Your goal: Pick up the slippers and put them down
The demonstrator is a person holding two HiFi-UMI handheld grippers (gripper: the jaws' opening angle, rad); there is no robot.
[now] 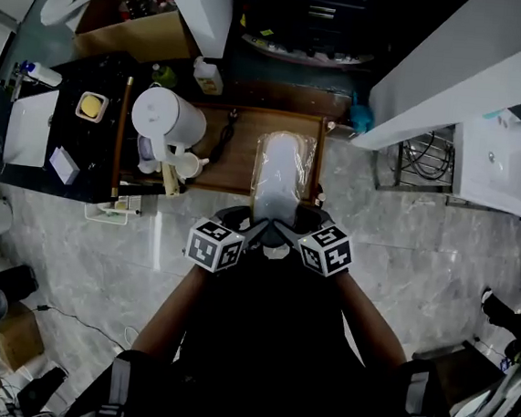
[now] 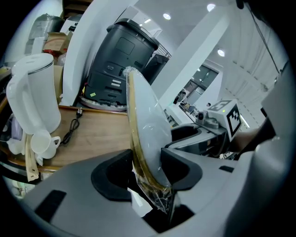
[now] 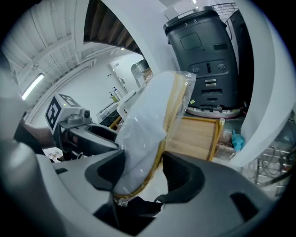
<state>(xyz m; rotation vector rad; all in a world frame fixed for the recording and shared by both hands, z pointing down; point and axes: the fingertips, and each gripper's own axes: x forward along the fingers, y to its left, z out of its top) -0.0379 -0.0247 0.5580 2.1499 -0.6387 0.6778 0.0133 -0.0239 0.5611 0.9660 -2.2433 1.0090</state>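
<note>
The slippers (image 1: pixel 282 179), a pale pair sealed in clear plastic, were held by their near end above the near edge of a wooden tray (image 1: pixel 243 151), with the far end raised. The left gripper (image 1: pixel 260 233) and the right gripper (image 1: pixel 289 236) stood side by side, each pinching that near end between its jaws. To the left on the tray stood a white kettle (image 1: pixel 166 116) with a white cup (image 1: pixel 188 164) just beside it, and a black cord (image 1: pixel 223 137) lay between the kettle and the slippers. A wire rack (image 1: pixel 421 161) and a white sink (image 1: pixel 499 162) stood well off to the right on the marble floor (image 1: pixel 100 252). Only the gripper views showed the pack edge-on, with a tan rim along its sole and crumpled plastic at the pinched end. They also showed a dark machine (image 2: pixel 120 60) standing beyond the tray. The print on the machine's panel was too small to read, and the grippers' cubes carried only black-and-white square markers.
</note>
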